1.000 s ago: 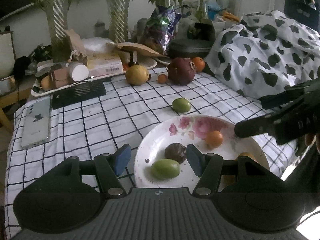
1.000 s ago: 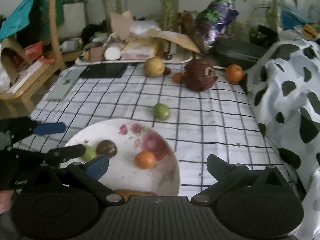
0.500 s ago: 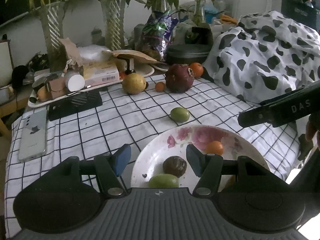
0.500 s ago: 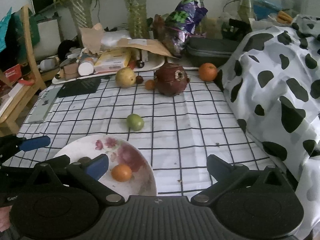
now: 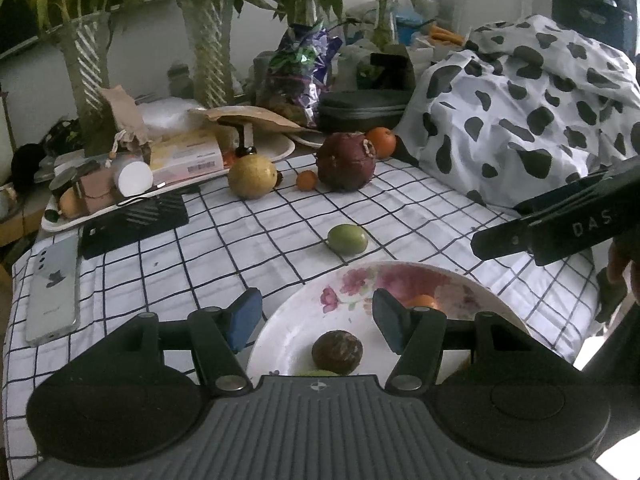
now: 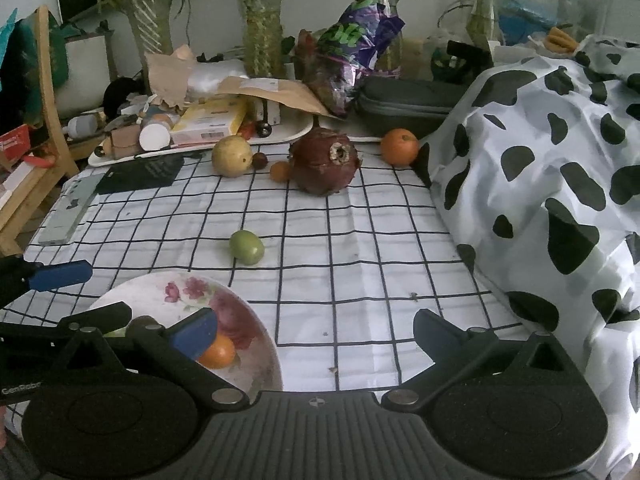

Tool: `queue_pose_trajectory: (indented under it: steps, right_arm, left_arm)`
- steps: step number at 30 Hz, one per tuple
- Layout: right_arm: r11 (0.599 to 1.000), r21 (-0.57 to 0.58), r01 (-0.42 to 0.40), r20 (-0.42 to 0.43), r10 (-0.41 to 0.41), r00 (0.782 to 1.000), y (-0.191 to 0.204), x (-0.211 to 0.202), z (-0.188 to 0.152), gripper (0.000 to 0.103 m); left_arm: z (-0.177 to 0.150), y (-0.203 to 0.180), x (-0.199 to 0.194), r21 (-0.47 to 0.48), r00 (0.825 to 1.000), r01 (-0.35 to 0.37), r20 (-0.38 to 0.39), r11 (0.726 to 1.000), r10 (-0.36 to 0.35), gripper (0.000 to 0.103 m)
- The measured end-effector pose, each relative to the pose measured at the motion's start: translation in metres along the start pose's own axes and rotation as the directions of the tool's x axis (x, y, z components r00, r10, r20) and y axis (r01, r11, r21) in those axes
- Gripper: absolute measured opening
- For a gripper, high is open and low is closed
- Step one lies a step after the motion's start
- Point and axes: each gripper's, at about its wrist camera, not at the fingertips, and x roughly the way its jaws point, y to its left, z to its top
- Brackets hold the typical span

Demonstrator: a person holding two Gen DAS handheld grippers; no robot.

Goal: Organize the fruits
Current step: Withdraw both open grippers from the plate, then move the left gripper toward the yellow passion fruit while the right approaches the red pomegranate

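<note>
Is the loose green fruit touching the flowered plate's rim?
Apart. The right wrist view shows checked cloth between the green fruit and the plate.

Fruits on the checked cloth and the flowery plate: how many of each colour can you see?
Green fruits: 2
Orange fruits: 3
Yellow fruit: 1
Dark red or brown fruits: 3
Total: 9

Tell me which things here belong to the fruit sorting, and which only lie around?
Job: flowered plate, green fruit, yellow fruit, dark red fruit, orange.
Lying about: phone, spotted cloth, cluttered tray.
</note>
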Motion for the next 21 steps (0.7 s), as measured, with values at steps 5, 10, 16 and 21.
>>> queue_pose_trajectory:
  steps: [5, 10, 16, 21]
  right_arm:
    - [1.000, 0.001, 0.018, -0.003, -0.018, 1.000, -0.005, 0.006, 0.002, 0.103]
    - [0.999, -0.013, 0.038, -0.012, -0.038, 0.999, -0.009, 0.017, 0.006, 0.103]
    - [0.998, -0.031, 0.045, -0.014, -0.046, 0.999, -0.011, 0.029, 0.015, 0.103]
    - [0.998, -0.051, 0.048, -0.012, -0.049, 0.999, -0.010, 0.041, 0.023, 0.103]
  left_arm:
    - [0.005, -0.001, 0.007, 0.015, 1.000, 0.014, 0.005, 1.000, -0.014, 0.059]
    - [0.010, 0.007, 0.017, 0.017, 1.000, 0.021, 0.011, 1.000, -0.021, 0.059]
    - [0.018, 0.022, 0.030, 0.002, 1.000, 0.013, 0.016, 1.000, -0.013, 0.059]
    - [0.025, 0.033, 0.044, -0.008, 1.000, 0.012, 0.021, 1.000, -0.011, 0.059]
